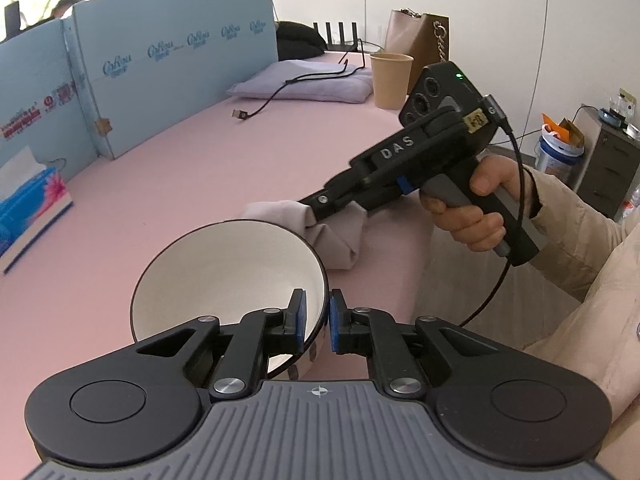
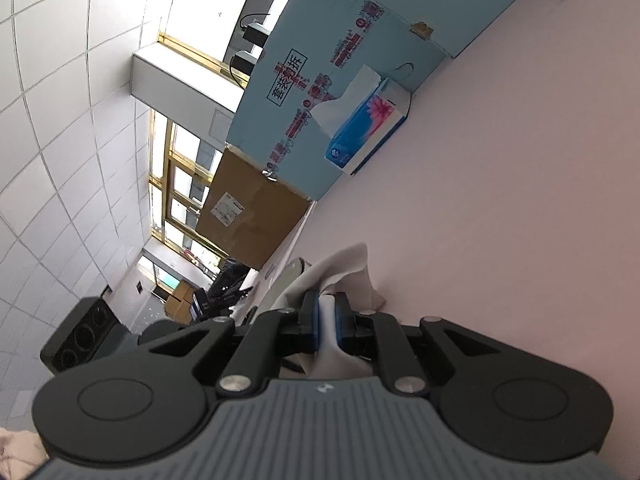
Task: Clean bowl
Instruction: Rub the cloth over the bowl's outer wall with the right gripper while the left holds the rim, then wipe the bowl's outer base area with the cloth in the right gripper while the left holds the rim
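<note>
A bowl (image 1: 224, 276), white inside with a dark rim, is tilted up over the pink table (image 1: 180, 168) in the left wrist view. My left gripper (image 1: 318, 312) is shut on its near right rim, one blue pad inside the wall and one outside. Just beyond the bowl's far right edge, my right gripper (image 1: 316, 210) is held by a hand (image 1: 468, 220) and is shut on a bunched pale grey cloth (image 1: 336, 240). In the right wrist view the cloth (image 2: 348, 268) is pinched between the blue pads of the right gripper (image 2: 328, 316) and spills out ahead of them.
A blue tissue box (image 1: 32, 208) stands at the left by a light blue partition (image 1: 120, 76). A paper cup (image 1: 390, 80), a lilac pillow (image 1: 304, 84) with a black cable (image 1: 260, 108) and a handbag (image 1: 416, 36) lie at the back. The table's edge (image 1: 424, 264) runs under the right hand.
</note>
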Tool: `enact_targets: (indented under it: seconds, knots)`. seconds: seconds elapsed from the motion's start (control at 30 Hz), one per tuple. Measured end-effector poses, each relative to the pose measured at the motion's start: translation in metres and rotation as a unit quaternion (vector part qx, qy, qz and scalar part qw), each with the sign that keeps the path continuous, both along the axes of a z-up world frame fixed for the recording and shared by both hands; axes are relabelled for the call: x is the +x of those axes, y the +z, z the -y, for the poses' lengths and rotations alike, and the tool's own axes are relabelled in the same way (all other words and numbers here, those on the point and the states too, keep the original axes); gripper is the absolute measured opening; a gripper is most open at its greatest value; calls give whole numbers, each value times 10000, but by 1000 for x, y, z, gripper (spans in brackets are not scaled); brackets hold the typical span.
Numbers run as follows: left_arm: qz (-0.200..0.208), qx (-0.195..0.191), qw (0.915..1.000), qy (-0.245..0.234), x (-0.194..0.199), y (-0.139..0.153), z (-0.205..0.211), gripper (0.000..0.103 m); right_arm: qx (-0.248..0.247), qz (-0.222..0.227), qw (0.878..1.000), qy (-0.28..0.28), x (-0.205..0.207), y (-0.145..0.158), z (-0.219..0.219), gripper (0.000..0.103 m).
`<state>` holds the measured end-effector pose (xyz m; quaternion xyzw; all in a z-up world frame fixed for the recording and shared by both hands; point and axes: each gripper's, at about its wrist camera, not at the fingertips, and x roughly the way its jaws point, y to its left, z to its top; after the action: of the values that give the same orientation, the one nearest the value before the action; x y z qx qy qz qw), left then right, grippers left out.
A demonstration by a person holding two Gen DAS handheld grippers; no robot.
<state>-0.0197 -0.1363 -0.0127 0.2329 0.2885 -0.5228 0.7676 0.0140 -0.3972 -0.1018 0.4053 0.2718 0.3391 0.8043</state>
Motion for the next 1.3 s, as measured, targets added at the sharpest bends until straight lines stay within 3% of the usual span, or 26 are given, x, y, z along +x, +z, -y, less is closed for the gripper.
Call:
enact_targets:
  seconds: [0.77,1.3]
  knots:
    - [31,76,9999,-100,-6,-5,-2,16,-363,-126,9955,870,53,10,-21,12]
    - [7,117,9998,-165,-6,-8,-2,18,-479,-187,9784,2001,98,16,-53,12]
